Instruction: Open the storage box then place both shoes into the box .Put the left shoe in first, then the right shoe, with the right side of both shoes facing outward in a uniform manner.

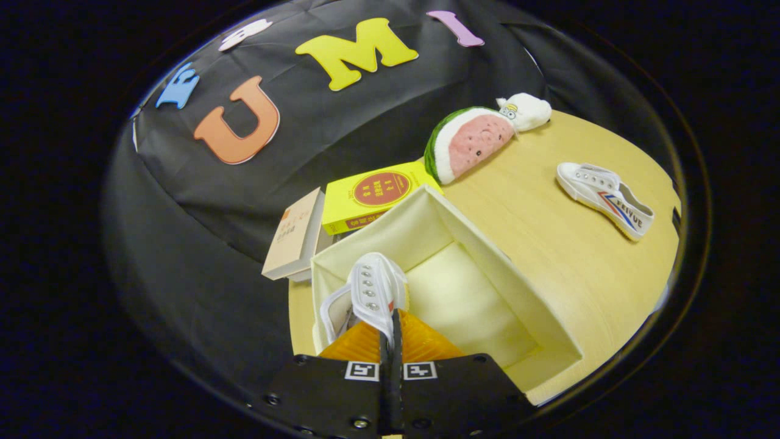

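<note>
My gripper (390,326) is shut on a white canvas shoe (369,296), pinching its upper edge between both fingers. The shoe hangs just ahead of the fingertips, over the near left corner of the open cream storage box (487,256), partly inside its walls. The box has no lid on it and its pale bottom shows beyond the shoe. A second white shoe (606,198) with red and blue stripes lies on its sole on the wooden table (567,262), well beyond the box to the right.
A yellow book (372,195) and a beige book (295,235) lean against the box's far side. A watermelon-slice plush (469,143) and a small white plush (527,111) lie at the table's back. Black cloth wall stands behind.
</note>
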Demonstrator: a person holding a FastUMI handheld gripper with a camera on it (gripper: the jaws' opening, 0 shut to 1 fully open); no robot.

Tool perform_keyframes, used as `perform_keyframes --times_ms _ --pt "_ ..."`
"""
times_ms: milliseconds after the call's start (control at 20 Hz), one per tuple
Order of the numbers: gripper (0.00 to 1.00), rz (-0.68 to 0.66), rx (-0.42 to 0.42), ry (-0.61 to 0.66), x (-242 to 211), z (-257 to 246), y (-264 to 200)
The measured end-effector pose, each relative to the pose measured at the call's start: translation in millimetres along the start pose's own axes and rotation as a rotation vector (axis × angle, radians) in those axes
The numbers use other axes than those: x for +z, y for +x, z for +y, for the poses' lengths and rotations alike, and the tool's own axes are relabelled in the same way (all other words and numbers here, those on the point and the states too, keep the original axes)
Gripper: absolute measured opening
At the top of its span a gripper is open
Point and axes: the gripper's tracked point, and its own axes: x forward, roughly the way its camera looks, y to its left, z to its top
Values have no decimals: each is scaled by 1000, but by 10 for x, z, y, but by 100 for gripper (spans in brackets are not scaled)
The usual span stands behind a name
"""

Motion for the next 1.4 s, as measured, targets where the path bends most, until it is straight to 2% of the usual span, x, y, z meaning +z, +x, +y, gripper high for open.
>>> perform_keyframes --times_ms 200,250,350,450,500,550,650,900,1000,1400 --pt "0 56 -37 11 -169 -120 171" --pt "0 88 -30 23 -229 -125 222" --pt "2 178 -68 -7 -415 -237 305" --pt "2 209 -37 -39 -435 -205 328" --pt "9 206 -33 -96 -395 -208 340" --pt "9 213 4 -156 -412 -147 319" --pt "19 218 48 -271 -419 -7 186" --pt "86 107 13 -452 -93 -33 -74" --pt "96 97 17 -458 5 -75 -202" --pt "96 73 6 -478 690 -769 -612"
